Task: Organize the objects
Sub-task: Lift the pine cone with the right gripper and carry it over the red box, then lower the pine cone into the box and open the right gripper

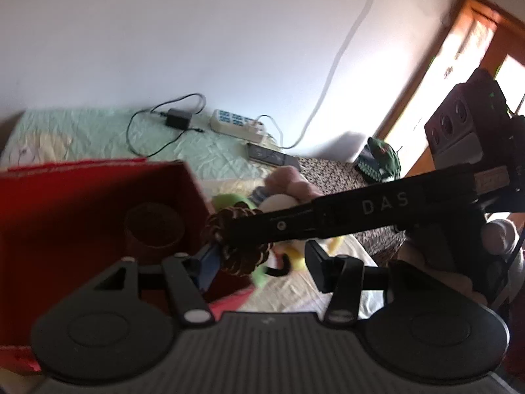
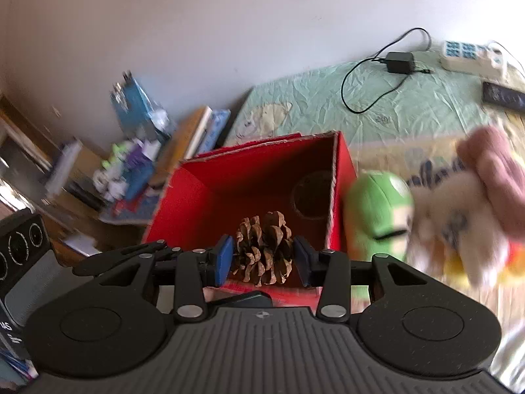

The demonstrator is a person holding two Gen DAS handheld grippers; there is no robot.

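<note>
Right gripper (image 2: 263, 256) pinching brown scaly pine cone (image 2: 264, 248) above open red cardboard box (image 2: 252, 177); left gripper (image 1: 256, 264) half hidden, grip unclear; plush toys (image 2: 436, 210) blurred.

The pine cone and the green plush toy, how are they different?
The pine cone is brown, with stiff woody scales; the green plush toy is bright green and looks soft. The pine cone is pinched in the right gripper, in front of the red box; the plush toy lies on the bed, just right of that box, held by nothing. The pine cone looks smaller than the plush toy. Neither is in the box yet.
</note>
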